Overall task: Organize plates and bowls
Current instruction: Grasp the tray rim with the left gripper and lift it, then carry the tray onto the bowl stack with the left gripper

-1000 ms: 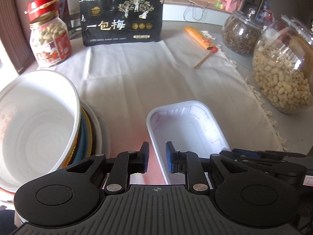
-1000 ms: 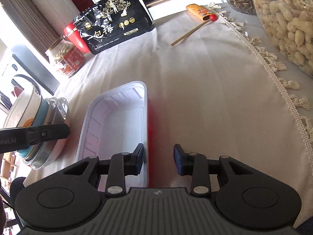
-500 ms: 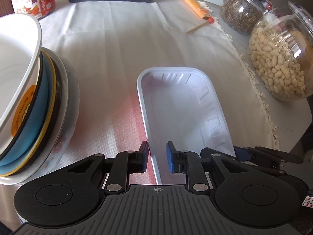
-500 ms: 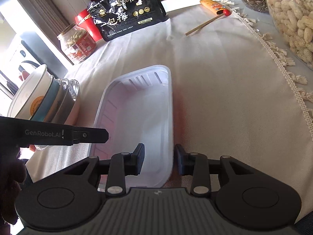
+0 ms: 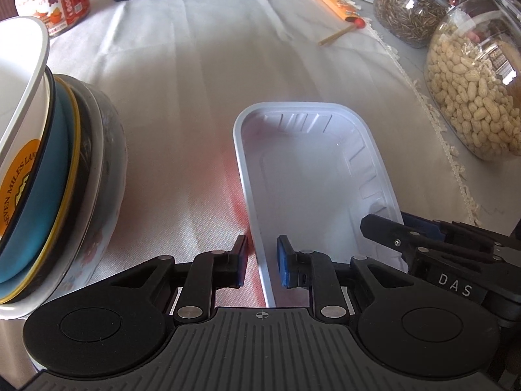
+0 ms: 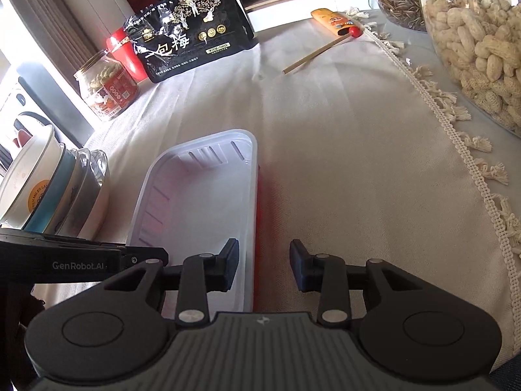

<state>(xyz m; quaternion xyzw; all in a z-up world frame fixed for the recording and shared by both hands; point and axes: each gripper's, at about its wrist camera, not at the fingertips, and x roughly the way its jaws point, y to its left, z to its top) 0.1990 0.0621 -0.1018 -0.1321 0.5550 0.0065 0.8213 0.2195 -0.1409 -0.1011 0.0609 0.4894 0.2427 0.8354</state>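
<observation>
**Both grippers line up on the tray's two long rims**

While the white plastic tray lies flat on the tablecloth, each gripper straddles one of its long rims. The left gripper stands narrowly parted, its blue pads either side of the tray's left rim with a gap visible on both sides, so nothing is clamped yet. The right gripper is parted somewhat wider across the right rim, one pad inside the tray, the other outside above the cloth.

Compared with a second ago, the left wrist view has tipped down and drawn closer: the black snack bag that filled the far edge is now cropped to a strip, and the stack of bowls looms just left of the left gripper, its white top bowl leaning outward. In the right wrist view the tray has slid back toward the left of the fingers from its more central place half a second ago, leaving the rim between the pads. The gaps themselves look unchanged.

This reads as final alignment before a two-handed pinch. The likely next step is closing both grippers on the thin rims and lifting the tray, perhaps toward the stack to the left. The rim is thin and flexible-looking, so an uneven squeeze could twist it.
</observation>
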